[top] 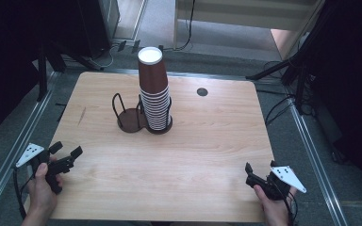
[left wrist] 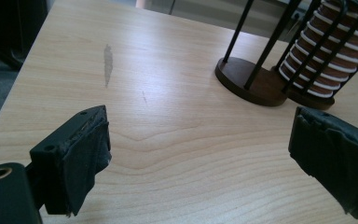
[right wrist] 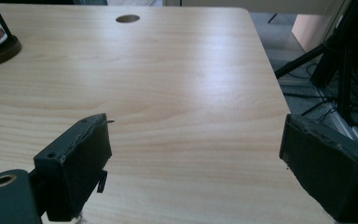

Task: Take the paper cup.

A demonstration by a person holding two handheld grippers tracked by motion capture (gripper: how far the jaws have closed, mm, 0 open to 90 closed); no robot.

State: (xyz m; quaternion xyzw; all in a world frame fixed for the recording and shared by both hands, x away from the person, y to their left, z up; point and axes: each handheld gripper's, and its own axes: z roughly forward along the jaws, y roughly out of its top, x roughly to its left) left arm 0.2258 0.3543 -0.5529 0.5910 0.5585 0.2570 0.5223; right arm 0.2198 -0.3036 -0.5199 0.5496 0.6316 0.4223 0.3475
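A tall stack of brown paper cups (top: 153,92), upside down with white rims, stands in the right ring of a black wire cup holder (top: 132,120) at the middle of the wooden table (top: 193,150). The holder's left ring is empty. My left gripper (top: 66,149) rests at the table's near left corner, held by a hand, jaws open and bare. In the left gripper view the gripper (left wrist: 200,121) points toward the cup stack (left wrist: 326,51) and the empty holder base (left wrist: 251,84). My right gripper (top: 260,166) sits at the near right, open, with nothing between its jaws (right wrist: 195,123).
A round cable hole (top: 202,92) lies in the tabletop behind and right of the cups, and shows in the right gripper view as the hole (right wrist: 127,18). Black stands and cables (top: 287,70) crowd the floor at the far right. A scuff mark (left wrist: 107,58) marks the wood at left.
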